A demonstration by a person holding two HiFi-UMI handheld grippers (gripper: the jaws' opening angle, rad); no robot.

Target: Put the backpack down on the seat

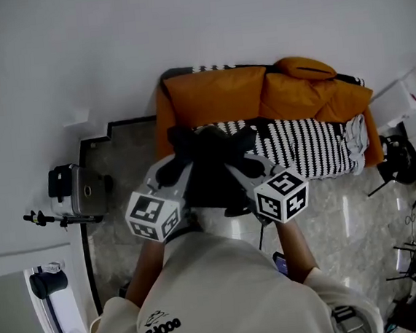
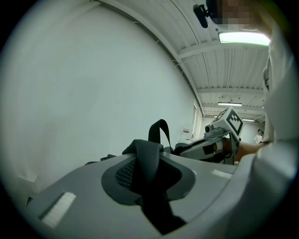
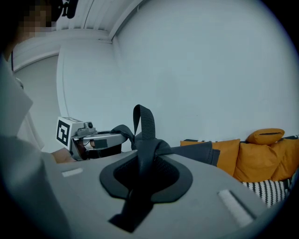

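Note:
A black backpack (image 1: pixel 210 176) hangs in front of the orange sofa (image 1: pixel 216 95), held up between my two grippers. My left gripper (image 1: pixel 173 171) is shut on a padded black shoulder strap (image 2: pixel 145 161), which runs up out of its jaws. My right gripper (image 1: pixel 246 167) is shut on the other strap (image 3: pixel 148 151) in the same way. A carry loop (image 3: pixel 142 119) stands up between them. The sofa seat, covered by a black-and-white striped blanket (image 1: pixel 305 145), lies just beyond and right of the bag. The bag's lower part is hidden by my grippers and arms.
Orange cushions (image 1: pixel 310 90) are piled at the sofa's right end. A silver suitcase (image 1: pixel 78 191) stands left on the marble floor. White boxes (image 1: pixel 406 95) and a black stand (image 1: pixel 399 162) are at the right. A pale wall is behind the sofa.

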